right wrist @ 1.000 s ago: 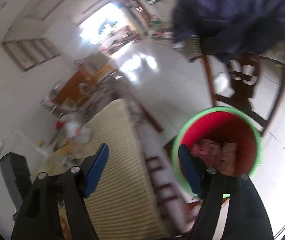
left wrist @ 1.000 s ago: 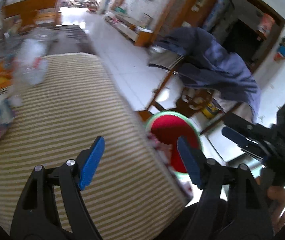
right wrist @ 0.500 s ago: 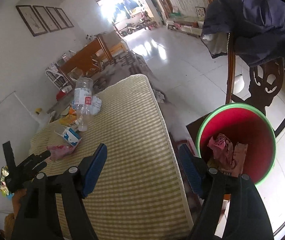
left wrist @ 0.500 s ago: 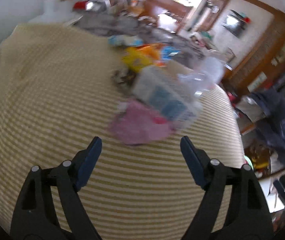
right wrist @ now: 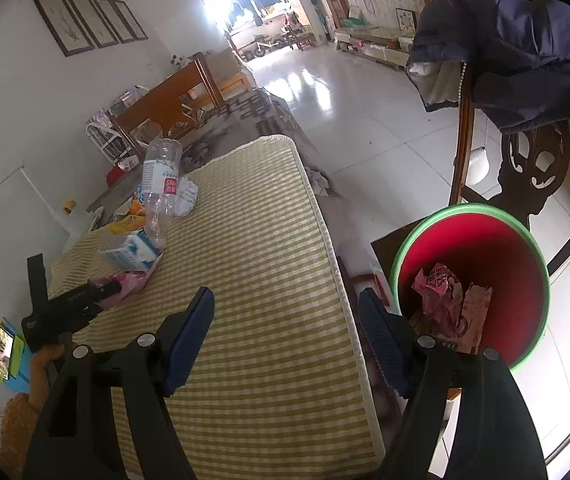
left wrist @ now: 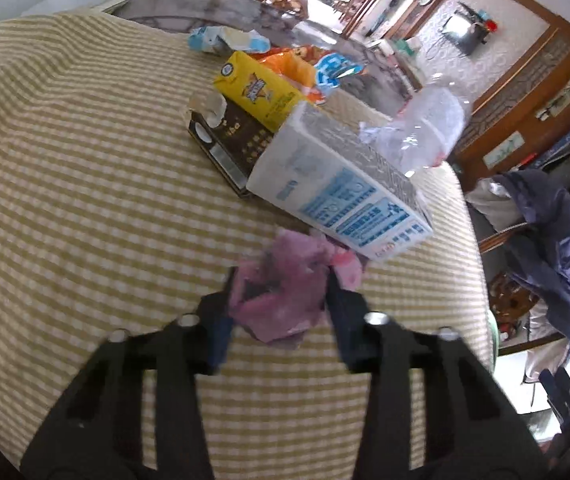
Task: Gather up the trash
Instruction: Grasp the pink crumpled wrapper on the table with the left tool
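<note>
A crumpled pink wrapper point(left wrist: 285, 300) lies on the striped yellow mattress point(left wrist: 65, 160). My left gripper point(left wrist: 281, 280) has it between its jaws, which are closing, and both pads touch it. Behind it sit a white-and-blue carton point(left wrist: 337, 184), a brown carton point(left wrist: 229, 140), a yellow carton point(left wrist: 257, 88) and a clear plastic bottle point(left wrist: 425, 128). The right wrist view shows the left gripper point(right wrist: 113, 288) on the wrapper point(right wrist: 135, 282). My right gripper point(right wrist: 285, 296) hangs open with nothing in it over the mattress edge, beside a red bin with a green rim point(right wrist: 405, 256) holding crumpled wrappers point(right wrist: 441, 292).
A wooden chair draped with a dark blue jacket point(right wrist: 525, 40) stands behind the bin. More wrappers point(left wrist: 325, 68) lie at the far end of the pile. A phone point(right wrist: 3, 344) leans at the left. White tiled floor point(right wrist: 365, 100) runs past the mattress.
The left gripper swung from the bin side to the trash pile, came down over the pink wrapper and narrowed its jaws around it. The right gripper shifted slightly and then held still.
</note>
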A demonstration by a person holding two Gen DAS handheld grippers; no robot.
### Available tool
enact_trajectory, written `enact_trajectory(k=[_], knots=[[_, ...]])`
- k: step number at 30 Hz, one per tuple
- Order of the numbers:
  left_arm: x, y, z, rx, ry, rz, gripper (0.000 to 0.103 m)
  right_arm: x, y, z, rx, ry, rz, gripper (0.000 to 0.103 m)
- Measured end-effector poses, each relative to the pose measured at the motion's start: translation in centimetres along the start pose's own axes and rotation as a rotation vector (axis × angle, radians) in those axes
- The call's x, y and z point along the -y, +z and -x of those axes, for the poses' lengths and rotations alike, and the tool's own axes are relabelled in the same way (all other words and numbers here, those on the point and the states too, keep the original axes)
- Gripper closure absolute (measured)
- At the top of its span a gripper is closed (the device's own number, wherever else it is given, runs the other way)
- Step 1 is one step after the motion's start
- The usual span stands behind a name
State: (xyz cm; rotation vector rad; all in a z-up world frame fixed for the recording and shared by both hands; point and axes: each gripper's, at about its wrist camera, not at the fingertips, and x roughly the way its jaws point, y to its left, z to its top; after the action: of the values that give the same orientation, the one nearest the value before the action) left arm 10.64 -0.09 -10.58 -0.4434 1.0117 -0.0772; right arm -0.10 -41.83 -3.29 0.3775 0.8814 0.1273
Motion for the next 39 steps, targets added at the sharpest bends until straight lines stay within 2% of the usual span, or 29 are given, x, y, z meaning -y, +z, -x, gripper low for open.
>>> enact_trajectory(k=[5,12,16,21,24,25,26,27,31,33,36,39], knots=[[-0.2,-1.1,3.3,0.034,-0.019,-0.038,0.075,-0.3,0.0,-0.3,-0.013,-0.017,0.011,0.031],[-1.3,-1.5,7.3,0.062,-0.074,-0.015,0.075,-0.4,-0.1,-0.6,-0.021,-0.032,0.01,0.031],[-1.3,-2.4,9.5,0.076,-0.11,-0.035,0.075,-0.5,-0.1,-0.7,-0.027,-0.04,0.012,0.031],[-1.0,-4.2,9.2,0.046,-0.037,-0.099,0.074,-0.4,-0.1,-0.7,-0.031,-0.039,0.011,0.031],[-1.1,-5.2,8.4,0.006,-0.001,-0.125,0.064,-0.4,-0.1,-0.7,-0.03,-0.04,0.013,0.031],[-0.9,-5.5,8.3,0.0,0.006,-0.139,0.053,-0.3,-0.1,-0.6,-0.029,-0.039,0.012,0.031],[-0.8,-5.7,8.3,0.003,0.016,-0.149,0.037,-0.4,-0.1,-0.7,-0.029,-0.038,0.01,0.031],[-0.5,-5.9,8.6,0.013,0.032,-0.167,0.034,-0.4,-0.1,-0.7,-0.029,-0.038,0.01,0.031],[0.6,-6.4,10.0,0.065,0.078,-0.245,0.022,-0.4,-0.1,-0.7,-0.029,-0.038,0.008,0.031],[1.0,-6.4,10.3,0.08,0.088,-0.279,0.021,-0.3,-0.1,-0.7,-0.029,-0.038,0.009,0.031],[1.4,-6.6,9.1,0.038,0.104,-0.313,0.021,-0.3,-0.1,-0.7,-0.029,-0.038,0.009,0.031],[1.9,-7.3,6.4,-0.044,0.117,-0.353,0.021,-0.4,-0.1,-0.7,-0.03,-0.039,0.009,0.031]])
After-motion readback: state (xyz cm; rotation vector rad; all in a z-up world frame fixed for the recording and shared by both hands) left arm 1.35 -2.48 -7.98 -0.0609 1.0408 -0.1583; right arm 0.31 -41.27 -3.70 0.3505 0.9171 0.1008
